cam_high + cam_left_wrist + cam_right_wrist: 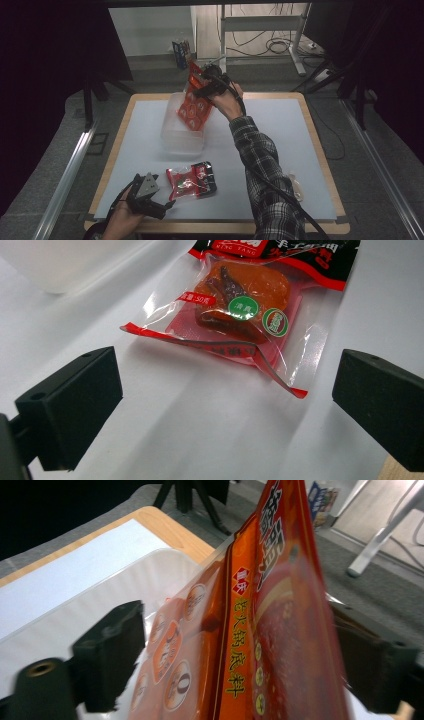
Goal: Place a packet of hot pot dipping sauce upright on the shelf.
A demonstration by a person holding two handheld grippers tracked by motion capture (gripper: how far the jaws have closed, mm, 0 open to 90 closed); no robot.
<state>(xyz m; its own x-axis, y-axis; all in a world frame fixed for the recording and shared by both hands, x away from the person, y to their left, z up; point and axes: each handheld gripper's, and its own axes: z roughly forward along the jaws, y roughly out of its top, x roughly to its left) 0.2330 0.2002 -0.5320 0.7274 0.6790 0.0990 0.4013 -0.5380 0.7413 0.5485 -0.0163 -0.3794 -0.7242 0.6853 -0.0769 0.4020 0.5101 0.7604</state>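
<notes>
A red and orange sauce packet (194,104) stands tilted with its lower end inside a clear plastic tub (176,131) at mid-table. My right gripper (207,85) is around the packet's (260,630) upper part, its jaws wide apart on either side, and the packet looks blurred between them. A smaller clear snack packet (192,181) with red and black edges lies flat near the front. My left gripper (159,200) sits low by the front edge, open, with the snack packet (240,310) just ahead of its jaws and apart from them.
The white mat (280,130) covers a wooden table (320,135). A small clear wrapper (296,186) lies at the front right beside my right sleeve. Behind the table are cables, a metal desk frame and a small box on the floor.
</notes>
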